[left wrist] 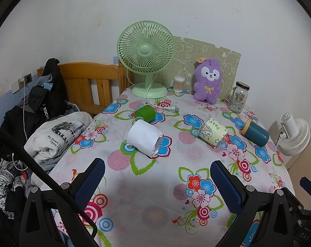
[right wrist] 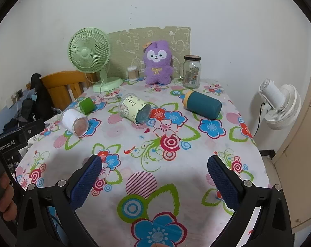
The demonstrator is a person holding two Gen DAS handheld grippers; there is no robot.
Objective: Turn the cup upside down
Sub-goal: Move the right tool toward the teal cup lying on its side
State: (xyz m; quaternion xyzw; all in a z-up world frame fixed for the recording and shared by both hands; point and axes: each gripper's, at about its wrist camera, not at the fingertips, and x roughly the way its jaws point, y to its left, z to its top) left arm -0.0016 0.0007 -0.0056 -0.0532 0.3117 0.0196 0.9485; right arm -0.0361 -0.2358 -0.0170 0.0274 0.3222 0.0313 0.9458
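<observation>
Several cups lie on their sides on the flowered tablecloth [left wrist: 147, 185]. A clear cup with a white paper sleeve [left wrist: 144, 139] lies left of centre, also in the right wrist view [right wrist: 74, 121]. A small green cup [left wrist: 145, 113] lies behind it [right wrist: 86, 106]. A clear cup with a pale yellow sleeve [left wrist: 213, 132] lies in the middle [right wrist: 135, 109]. A teal cup with a yellow rim [left wrist: 255, 132] lies at the right [right wrist: 202, 104]. My left gripper [left wrist: 157, 168] is open and empty, short of the white cup. My right gripper [right wrist: 155, 164] is open and empty, short of the yellow cup.
At the back stand a green desk fan [left wrist: 146, 59], a cotton-swab jar [left wrist: 179, 84], a purple plush toy [left wrist: 208, 80] and a glass jar [left wrist: 238, 97]. Clothes [left wrist: 52, 138] and a wooden headboard [left wrist: 89, 82] lie left. A white fan [right wrist: 279, 103] stands right of the table.
</observation>
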